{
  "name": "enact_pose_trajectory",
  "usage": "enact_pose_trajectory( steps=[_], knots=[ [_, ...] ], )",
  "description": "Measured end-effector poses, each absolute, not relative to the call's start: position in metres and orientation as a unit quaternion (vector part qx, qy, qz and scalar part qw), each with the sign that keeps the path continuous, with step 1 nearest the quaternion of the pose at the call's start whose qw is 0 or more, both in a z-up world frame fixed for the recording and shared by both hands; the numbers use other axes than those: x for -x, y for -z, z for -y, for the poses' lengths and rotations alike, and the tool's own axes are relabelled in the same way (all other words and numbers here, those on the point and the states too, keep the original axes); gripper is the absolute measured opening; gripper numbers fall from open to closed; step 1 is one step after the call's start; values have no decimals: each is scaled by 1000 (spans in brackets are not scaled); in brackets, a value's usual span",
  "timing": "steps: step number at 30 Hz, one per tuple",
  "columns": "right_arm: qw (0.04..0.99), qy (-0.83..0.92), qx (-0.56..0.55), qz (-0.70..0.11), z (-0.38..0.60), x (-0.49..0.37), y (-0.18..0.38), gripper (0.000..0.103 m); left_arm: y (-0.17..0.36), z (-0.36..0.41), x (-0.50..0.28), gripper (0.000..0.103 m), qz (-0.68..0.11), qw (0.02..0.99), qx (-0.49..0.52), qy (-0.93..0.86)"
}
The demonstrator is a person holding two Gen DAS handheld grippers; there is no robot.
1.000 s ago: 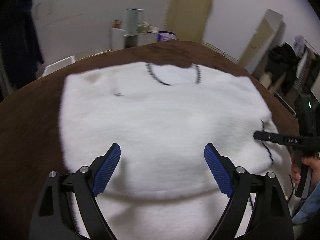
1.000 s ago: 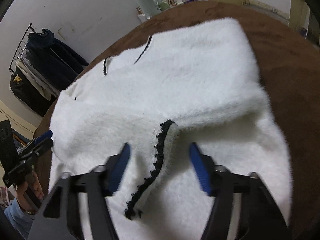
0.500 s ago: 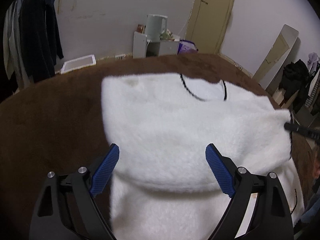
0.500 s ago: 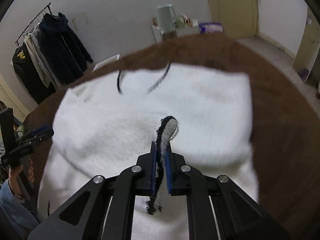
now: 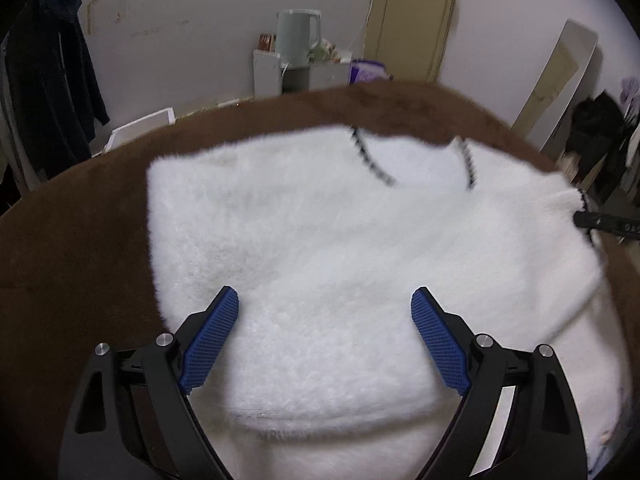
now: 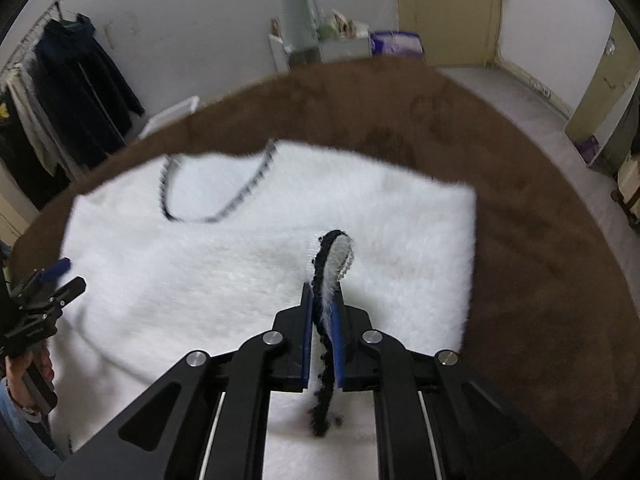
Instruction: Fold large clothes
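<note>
One cuff [image 6: 334,256] newly pinched, lifted

Sweater [image 5: 320,248] hem (nearest part) runs off the bottom edge.

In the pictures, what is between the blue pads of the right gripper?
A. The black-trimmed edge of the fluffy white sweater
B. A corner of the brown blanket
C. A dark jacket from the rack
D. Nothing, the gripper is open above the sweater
A: in the right wrist view, the right gripper is shut on the black-trimmed edge of the fluffy white sweater, and the trim sticks out past the pads.
</note>
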State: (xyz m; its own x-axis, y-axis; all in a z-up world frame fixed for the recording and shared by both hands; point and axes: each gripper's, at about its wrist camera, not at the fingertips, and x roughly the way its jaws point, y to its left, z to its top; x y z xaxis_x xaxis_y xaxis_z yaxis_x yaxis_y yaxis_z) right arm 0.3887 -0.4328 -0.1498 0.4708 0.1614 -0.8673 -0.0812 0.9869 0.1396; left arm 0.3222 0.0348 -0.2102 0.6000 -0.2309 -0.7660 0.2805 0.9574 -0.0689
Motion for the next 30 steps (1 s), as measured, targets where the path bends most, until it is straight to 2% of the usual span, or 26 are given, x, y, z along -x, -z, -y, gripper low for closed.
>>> enact_pose_trajectory(
  steps=[1, 3, 24, 26, 28, 30],
  knots=[
    [857, -64, -32, -510, 433, -389, 158, 22, 214, -35, -323, 87, -424, 894, -35, 143],
    [858, -59, -21, -510, 434, -390, 169, 30, 218, -37, -325, 88, -421, 895, -32, 145],
    [858, -70, -31, -508, 443, -388, 172, 32, 214, -40, -331, 87, -441, 886, -13, 145],
    [857, -77, -41, -508, 443, -384, 164, 40, 207, -43, -330, 86, -442, 885, -8, 145],
    [852, -107, -50, -509, 442, -375, 153, 53, 198, -50, -326, 86, -443, 884, 7, 148],
    [856, -122, -27, -502, 442, -359, 136, 59, 187, -61, -316, 86, -448, 882, 19, 147]
  ],
)
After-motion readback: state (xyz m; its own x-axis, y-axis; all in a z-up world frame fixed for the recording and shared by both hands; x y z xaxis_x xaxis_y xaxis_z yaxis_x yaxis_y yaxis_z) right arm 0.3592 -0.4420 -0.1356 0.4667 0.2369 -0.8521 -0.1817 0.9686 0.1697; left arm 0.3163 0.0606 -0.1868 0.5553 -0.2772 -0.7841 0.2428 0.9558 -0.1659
